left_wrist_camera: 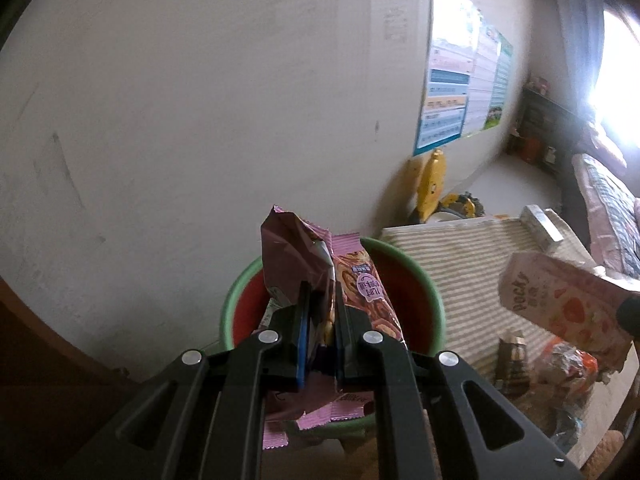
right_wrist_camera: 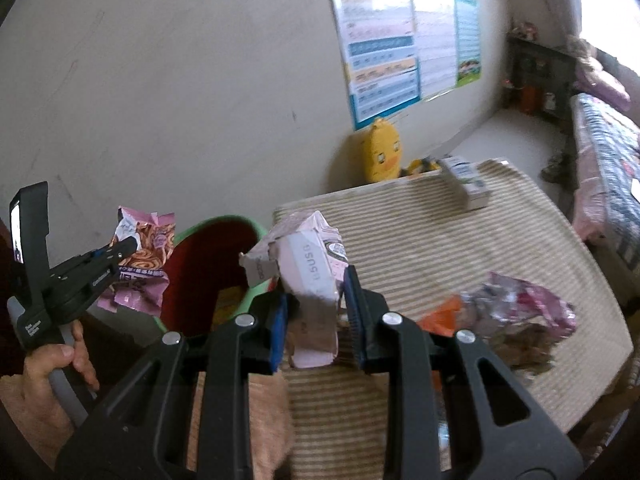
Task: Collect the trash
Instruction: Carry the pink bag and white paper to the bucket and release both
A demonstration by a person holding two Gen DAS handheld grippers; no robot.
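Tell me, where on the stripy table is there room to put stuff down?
The striped table is bare across its middle, between the small box at the far edge and the crumpled wrappers near the right side. It is crowded around the wrappers and by the green-rimmed bin.

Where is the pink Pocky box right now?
The pink cardboard Pocky box is clamped in the right gripper, held above the striped table mat, just right of the green-rimmed red bin.

The bin [right_wrist_camera: 208, 272] mouth at centre left of the right wrist view stands mostly unblocked. A pink wrapper [right_wrist_camera: 142, 264] held in the left gripper [right_wrist_camera: 130, 246] crowds its left rim, and a torn pink box [right_wrist_camera: 308, 268] overhangs its right rim.
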